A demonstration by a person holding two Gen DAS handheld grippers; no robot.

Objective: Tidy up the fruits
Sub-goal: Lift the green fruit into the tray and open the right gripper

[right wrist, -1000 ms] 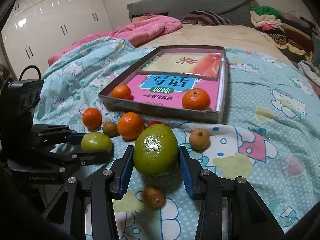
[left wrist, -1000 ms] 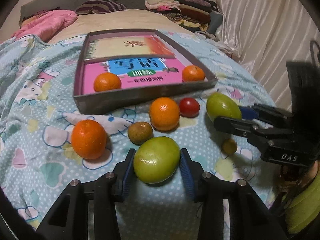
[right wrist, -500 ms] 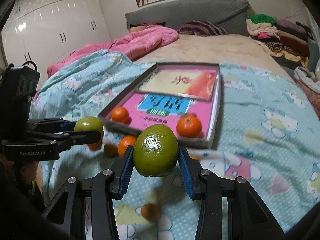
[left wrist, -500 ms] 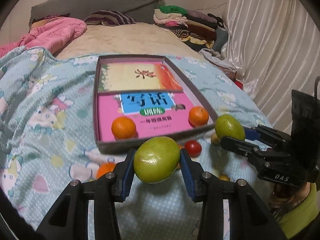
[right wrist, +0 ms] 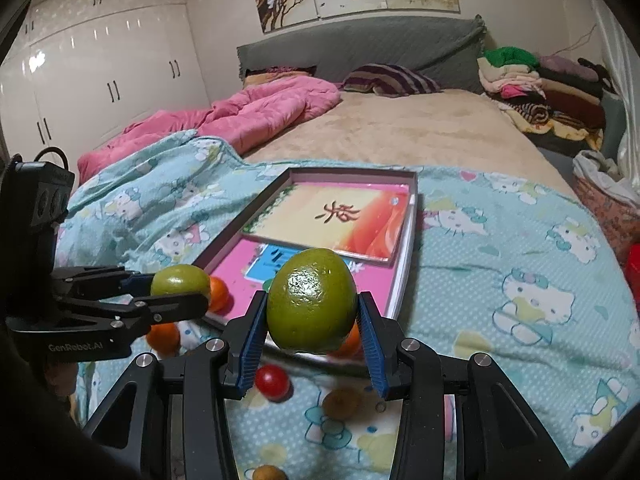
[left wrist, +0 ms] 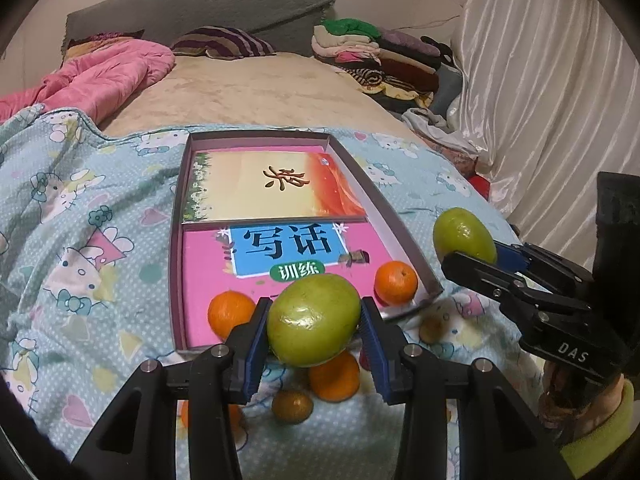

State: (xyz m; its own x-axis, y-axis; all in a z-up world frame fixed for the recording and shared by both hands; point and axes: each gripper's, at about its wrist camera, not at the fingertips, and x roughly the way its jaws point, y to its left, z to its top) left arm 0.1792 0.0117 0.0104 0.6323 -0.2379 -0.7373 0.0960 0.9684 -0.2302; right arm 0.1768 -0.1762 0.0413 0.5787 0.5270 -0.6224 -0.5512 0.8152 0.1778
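My left gripper [left wrist: 314, 334] is shut on a pale green fruit [left wrist: 316, 308], held in the air over the near end of the grey tray [left wrist: 400, 232]. My right gripper [right wrist: 312, 322] is shut on a darker green fruit [right wrist: 312, 296], also lifted off the bed, just right of the tray's near corner. Each wrist view shows the other gripper with its fruit: the right gripper [left wrist: 472, 254] and the left gripper [right wrist: 176, 290]. Two oranges [left wrist: 230, 314] [left wrist: 396, 282] lie in the tray on a pink book. Under the grippers an orange [left wrist: 334, 376], a red tomato [right wrist: 272, 382] and small brown fruits [left wrist: 292, 406] rest on the blanket.
The tray holds two books [left wrist: 276, 184] and sits on a blue cartoon-print blanket [right wrist: 520, 264]. A pink quilt [right wrist: 260, 112] and a striped pillow [right wrist: 392, 80] lie further back, and folded clothes [left wrist: 380, 52] are stacked at the far right by a white curtain [left wrist: 540, 100].
Both grippers have risen off the blanket, each carrying its green fruit, and moved toward the tray. The loose fruits stay on the bed and now sit lower in both views.
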